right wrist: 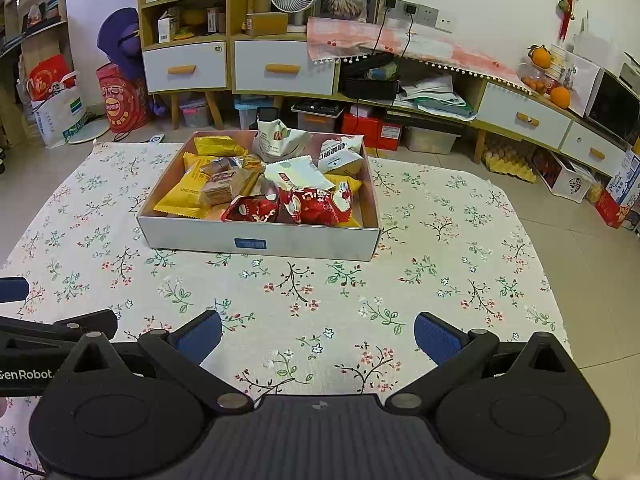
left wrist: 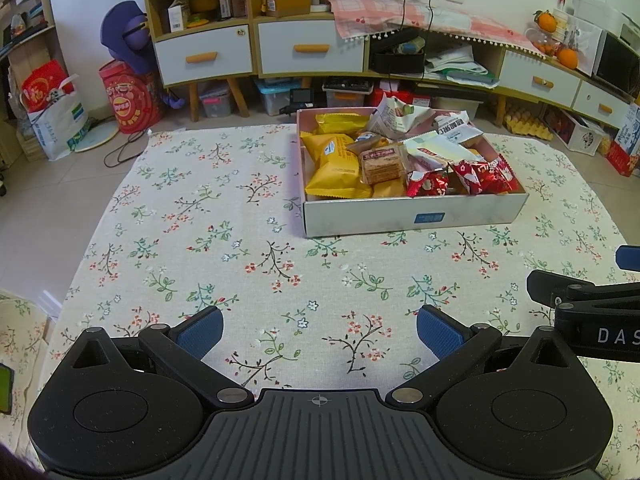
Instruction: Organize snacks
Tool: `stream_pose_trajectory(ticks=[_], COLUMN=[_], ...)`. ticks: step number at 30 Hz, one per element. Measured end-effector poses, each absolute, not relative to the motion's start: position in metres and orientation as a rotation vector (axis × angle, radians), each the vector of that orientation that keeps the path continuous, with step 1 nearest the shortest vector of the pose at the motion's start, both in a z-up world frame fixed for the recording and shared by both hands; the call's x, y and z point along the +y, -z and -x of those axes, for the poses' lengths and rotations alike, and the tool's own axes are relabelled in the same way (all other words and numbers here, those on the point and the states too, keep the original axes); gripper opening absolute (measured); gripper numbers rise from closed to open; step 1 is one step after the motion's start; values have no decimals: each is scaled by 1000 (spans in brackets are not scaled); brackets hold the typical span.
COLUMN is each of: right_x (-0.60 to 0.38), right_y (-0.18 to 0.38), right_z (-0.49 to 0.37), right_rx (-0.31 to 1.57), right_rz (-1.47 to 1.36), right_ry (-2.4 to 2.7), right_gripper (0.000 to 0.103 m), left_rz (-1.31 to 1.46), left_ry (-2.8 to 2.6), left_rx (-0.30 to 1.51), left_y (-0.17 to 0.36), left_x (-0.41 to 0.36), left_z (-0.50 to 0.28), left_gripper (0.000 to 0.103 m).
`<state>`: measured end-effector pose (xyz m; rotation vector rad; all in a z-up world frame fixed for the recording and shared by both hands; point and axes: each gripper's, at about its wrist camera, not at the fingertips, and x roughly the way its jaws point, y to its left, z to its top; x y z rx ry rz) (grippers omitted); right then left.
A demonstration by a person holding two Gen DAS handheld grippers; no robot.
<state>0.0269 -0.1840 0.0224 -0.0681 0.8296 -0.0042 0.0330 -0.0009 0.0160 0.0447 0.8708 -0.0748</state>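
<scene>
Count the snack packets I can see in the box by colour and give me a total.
In the box, as far as the heap shows; some packets overlap, so counts are approximate:
Yellow packets: 4
Red packets: 2
White packets: 3
Clear-wrapped brown biscuit packs: 2
Total: 11

The lower snack packets in the box (right wrist: 260, 242) lie buried under yellow packets (right wrist: 182, 196) and red packets (right wrist: 312, 208). Print on the box's blue label (right wrist: 250, 243) is too small to read. The right tongs (left wrist: 618, 280) are cut off by the left view's edge, and the left tongs (right wrist: 14, 304) by the right view's.
</scene>
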Motion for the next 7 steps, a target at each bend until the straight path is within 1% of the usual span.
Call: stream_pose_trajectory(ticks=[7], right_x=[-184], right_y=[-23], right_z=[-27], right_rx=[829], right_rz=[68], right_ry=[4], right_gripper=[79], left_rz=[-45], left_ry=[74], left_rx=[871], left_y=[-15], left_x=[0], left_z=[-33], left_gripper=[103])
